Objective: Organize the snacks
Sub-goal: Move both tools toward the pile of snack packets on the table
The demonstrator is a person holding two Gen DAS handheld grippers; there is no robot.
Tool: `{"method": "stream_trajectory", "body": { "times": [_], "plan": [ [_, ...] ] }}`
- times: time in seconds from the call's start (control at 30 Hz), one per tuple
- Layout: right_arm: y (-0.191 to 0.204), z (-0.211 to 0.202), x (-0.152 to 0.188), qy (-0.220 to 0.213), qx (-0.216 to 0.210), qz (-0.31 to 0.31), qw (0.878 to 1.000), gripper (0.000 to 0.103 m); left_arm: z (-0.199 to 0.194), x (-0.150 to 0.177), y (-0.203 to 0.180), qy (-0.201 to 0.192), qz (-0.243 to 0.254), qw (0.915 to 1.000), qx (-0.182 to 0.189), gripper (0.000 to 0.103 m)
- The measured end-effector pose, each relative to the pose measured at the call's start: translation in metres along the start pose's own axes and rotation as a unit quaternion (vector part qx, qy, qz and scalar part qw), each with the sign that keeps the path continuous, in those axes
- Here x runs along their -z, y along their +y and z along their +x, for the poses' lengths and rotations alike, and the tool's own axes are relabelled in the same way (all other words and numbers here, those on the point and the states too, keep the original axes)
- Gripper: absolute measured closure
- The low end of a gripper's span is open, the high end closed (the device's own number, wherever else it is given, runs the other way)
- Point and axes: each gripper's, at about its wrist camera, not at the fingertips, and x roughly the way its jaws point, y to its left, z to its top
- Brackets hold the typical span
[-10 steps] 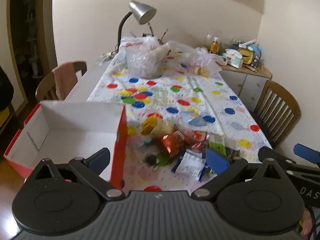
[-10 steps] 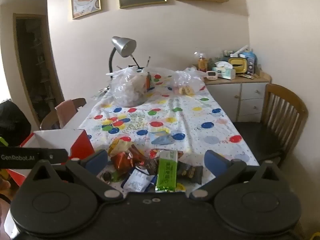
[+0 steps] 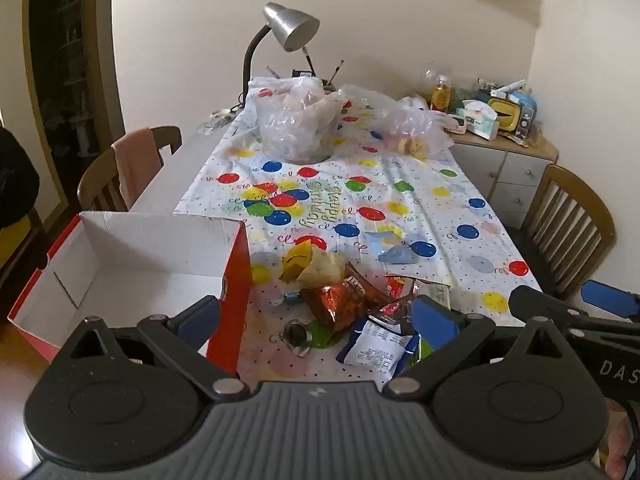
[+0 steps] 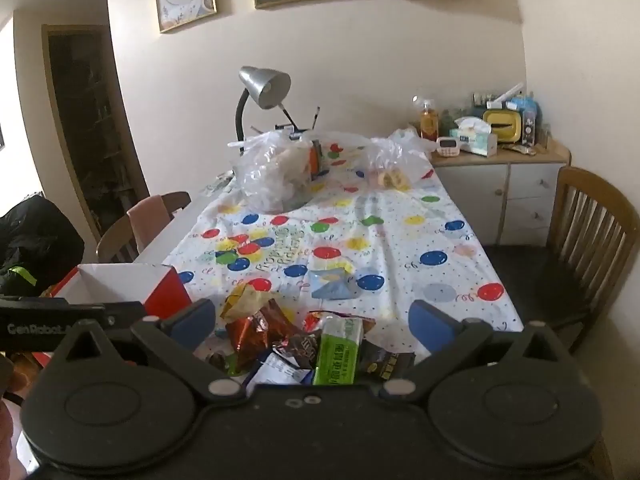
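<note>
**Snack pile at near edge of worktop, both grippers wide and holding nothing**

Left gripper (image 3: 316,316) raised above the near end of the worktop (image 3: 180,172), fingers (image 3: 200,314) spread wide, nothing between them. Right gripper (image 4: 312,322) likewise above the near edge, fingers (image 4: 430,320) wide apart and bare.

Heaped on the balloon-print tablecloth (image 3: 400,200) at the near end: a loose pile of snacks (image 3: 352,304). Among them, a yellow packet (image 3: 298,260) at the far side of the heap, a shiny red-orange bag (image 3: 336,304) in the middle, a blue-and-white packet (image 3: 380,346) nearest the left camera, a green bar wrapper (image 4: 338,350) lying lengthwise toward the right camera, a dark wrapper (image 4: 384,362) just beside it.

Left of the pile, just beside it: an open red box (image 3: 236,280) with white inner walls, nothing seen inside.

At the far end of the cloth: two clear plastic bags (image 3: 296,124), a grey desk lamp (image 3: 288,32) behind them. Wooden chair (image 3: 568,216) on the right, another chair (image 3: 120,168) with a pink cloth on the left. Cluttered cabinet (image 4: 500,168) against the far wall.
</note>
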Motion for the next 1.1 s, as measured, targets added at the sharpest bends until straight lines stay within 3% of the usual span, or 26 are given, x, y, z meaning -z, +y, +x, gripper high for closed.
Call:
{"method": "stream_trajectory", "body": {
  "times": [0.3,0.73,1.1],
  "plan": [
    [-0.018,0.014,-0.006,0.018,-0.026,-0.002,0.999,0.000,0.007,-0.004,-0.012,0.006,-0.017,0.9995,-0.025,0.000],
    [-0.034,0.027,-0.010,0.039,-0.049,0.003,0.998,0.000,0.014,-0.009,-0.029,0.014,-0.018,0.9992,-0.033,0.000],
    [-0.034,0.029,-0.009,0.042,-0.042,0.008,0.998,0.000,0.015,-0.007,-0.030,0.015,-0.019,0.9992,-0.031,0.000]
  ]
}}
